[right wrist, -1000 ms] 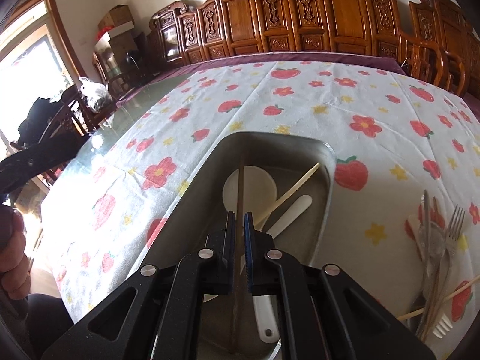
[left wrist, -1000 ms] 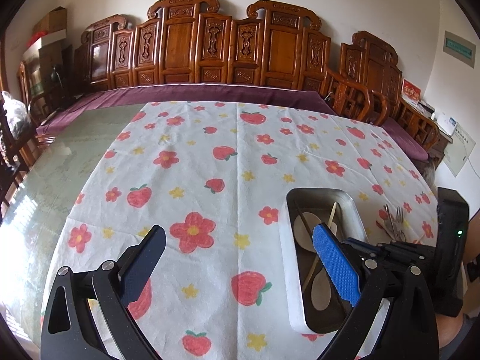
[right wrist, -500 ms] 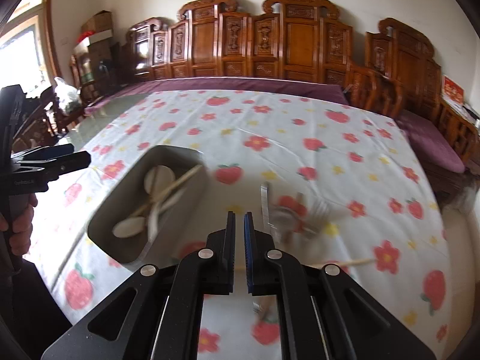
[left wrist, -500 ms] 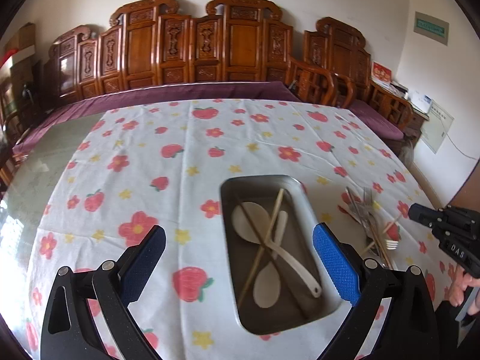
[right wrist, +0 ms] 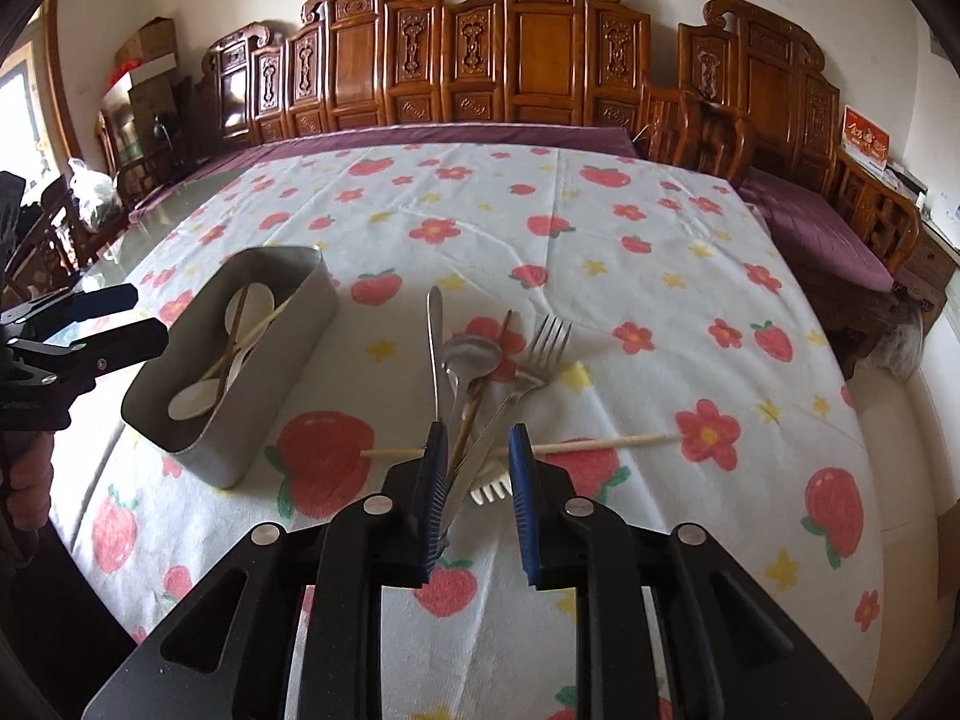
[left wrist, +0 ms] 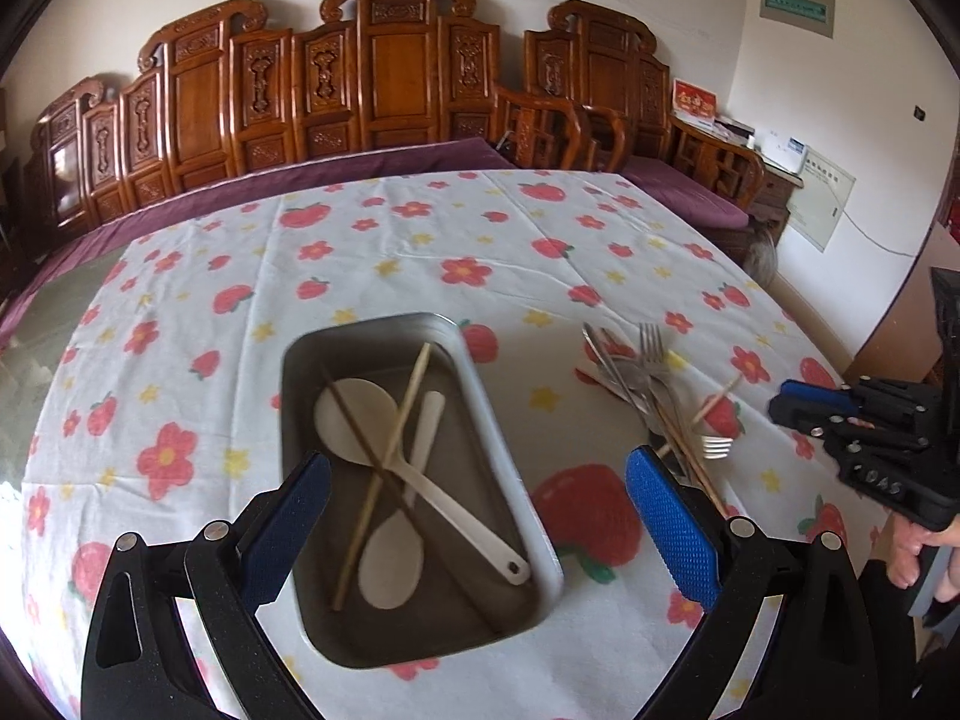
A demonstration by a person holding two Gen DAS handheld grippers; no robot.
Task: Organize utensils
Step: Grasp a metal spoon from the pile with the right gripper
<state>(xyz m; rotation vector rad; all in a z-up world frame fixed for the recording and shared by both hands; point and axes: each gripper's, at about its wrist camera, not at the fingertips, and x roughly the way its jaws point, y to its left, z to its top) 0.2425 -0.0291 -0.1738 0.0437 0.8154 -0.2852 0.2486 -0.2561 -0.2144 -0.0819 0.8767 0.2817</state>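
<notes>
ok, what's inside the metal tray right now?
Inside the metal tray: two white spoons crossed, a light chopstick and a dark chopstick lying over them. The tray floor under the spoon bowls is covered, so anything small beneath them cannot be seen.

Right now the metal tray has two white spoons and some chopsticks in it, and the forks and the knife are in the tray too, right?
Not quite. The metal tray does hold two white spoons and chopsticks, but the forks and the knife lie outside it, in a loose pile on the tablecloth beside the tray. The right wrist view shows this clearly.
</notes>
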